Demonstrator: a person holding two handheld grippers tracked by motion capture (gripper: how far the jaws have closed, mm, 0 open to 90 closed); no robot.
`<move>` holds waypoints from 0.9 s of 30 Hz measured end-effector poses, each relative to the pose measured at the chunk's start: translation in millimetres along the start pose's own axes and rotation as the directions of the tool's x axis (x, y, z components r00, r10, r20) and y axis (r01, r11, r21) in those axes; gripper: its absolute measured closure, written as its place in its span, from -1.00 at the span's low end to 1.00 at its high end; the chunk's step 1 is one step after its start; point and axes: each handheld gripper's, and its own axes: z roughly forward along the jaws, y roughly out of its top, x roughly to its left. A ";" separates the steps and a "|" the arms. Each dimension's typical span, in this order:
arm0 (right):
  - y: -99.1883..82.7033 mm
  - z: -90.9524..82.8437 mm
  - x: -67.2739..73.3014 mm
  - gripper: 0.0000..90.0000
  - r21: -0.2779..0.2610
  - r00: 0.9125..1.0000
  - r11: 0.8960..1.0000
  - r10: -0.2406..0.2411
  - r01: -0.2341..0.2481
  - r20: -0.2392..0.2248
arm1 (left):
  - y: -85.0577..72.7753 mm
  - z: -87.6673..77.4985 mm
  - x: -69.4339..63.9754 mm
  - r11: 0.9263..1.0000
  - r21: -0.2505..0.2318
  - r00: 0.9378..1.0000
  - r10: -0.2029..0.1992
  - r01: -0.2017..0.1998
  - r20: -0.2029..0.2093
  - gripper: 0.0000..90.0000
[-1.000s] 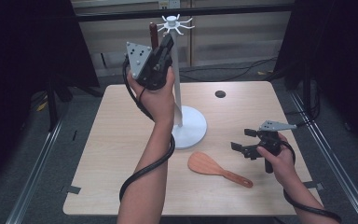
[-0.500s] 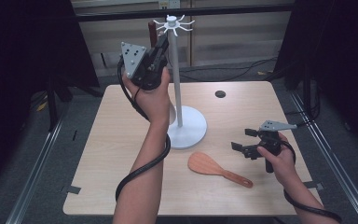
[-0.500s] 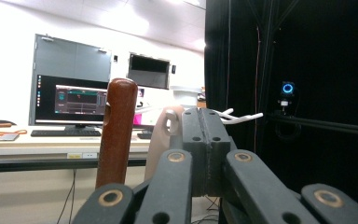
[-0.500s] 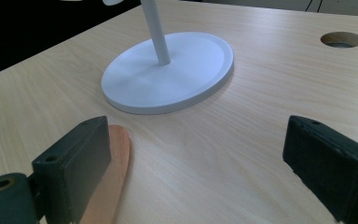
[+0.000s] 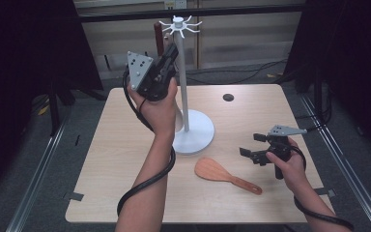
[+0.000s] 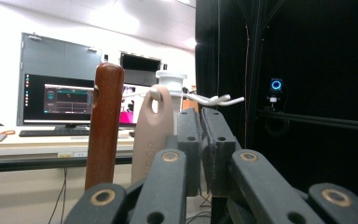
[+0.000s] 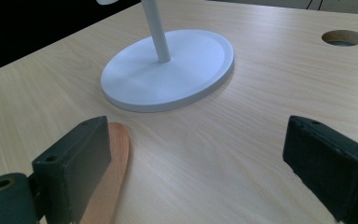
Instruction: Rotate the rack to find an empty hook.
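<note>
**Left gripper lifted to the hooks, spatula hanging**

My left gripper has risen over the last second from beside the pole to just under the white hook crown of the stand. In the left gripper view its jaws are pressed together with nothing between them. Just beyond them the beige spatula hangs by its eyelet on a hook, beside a brown wooden handle that also rises to the crown. I judge the hanging step done, with the gripper let go and close by.

My right gripper has not moved: it rests low on the counter, jaws wide apart and empty. The wooden rice paddle lies just beside it, probably next to be hung.

There is raised lettering on the spatula handle, too blurred for me to read. A monitor glows in the background, its text too small.
</note>
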 end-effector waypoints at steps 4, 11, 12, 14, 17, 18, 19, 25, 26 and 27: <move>0.3 0.7 1.5 -0.85 0.004 1.000 1.000 -0.005 0.005 -0.002 | -5.5 -6.9 -0.6 1.000 -0.005 1.000 0.009 -0.009 0.001 0.80; -0.1 2.1 3.0 -0.85 0.007 1.000 1.000 -0.006 0.006 -0.003 | -17.5 -20.3 2.2 1.000 -0.009 1.000 -0.001 0.001 -0.007 0.64; 0.1 2.1 3.3 -0.85 0.008 1.000 1.000 -0.006 0.006 -0.001 | -19.8 -22.6 3.3 1.000 -0.004 1.000 -0.004 0.004 -0.008 0.63; 0.2 2.7 3.6 -0.85 0.008 1.000 1.000 -0.009 0.009 -0.006 | -24.9 -25.7 4.3 1.000 0.001 1.000 -0.011 0.011 -0.015 0.60; 0.4 2.8 3.7 -0.85 0.009 1.000 1.000 -0.009 0.009 -0.008 | -31.9 -29.8 6.5 1.000 0.006 1.000 -0.016 0.016 -0.014 0.53; 0.4 2.7 3.7 -0.85 0.008 1.000 1.000 -0.009 0.010 -0.006 | -33.8 -31.1 7.1 1.000 0.009 1.000 -0.017 0.017 -0.016 0.53; 0.3 2.7 3.5 -0.85 0.008 1.000 1.000 -0.010 0.010 -0.006 | -35.6 -32.5 7.5 1.000 0.011 1.000 -0.017 0.017 -0.018 0.53; 0.0 2.9 3.5 -0.85 0.012 1.000 1.000 -0.010 0.010 -0.006 | -46.8 -39.6 9.0 1.000 0.018 1.000 -0.019 0.019 -0.018 0.45; 0.0 3.0 3.7 -0.85 0.013 1.000 1.000 -0.011 0.011 -0.006 | -48.9 -40.6 9.4 1.000 0.024 1.000 -0.018 0.019 -0.016 0.44; 0.1 3.2 4.0 -0.85 0.014 1.000 1.000 -0.012 0.012 -0.008 | -51.0 -41.5 10.0 0.999 0.028 1.000 -0.020 0.021 -0.015 0.43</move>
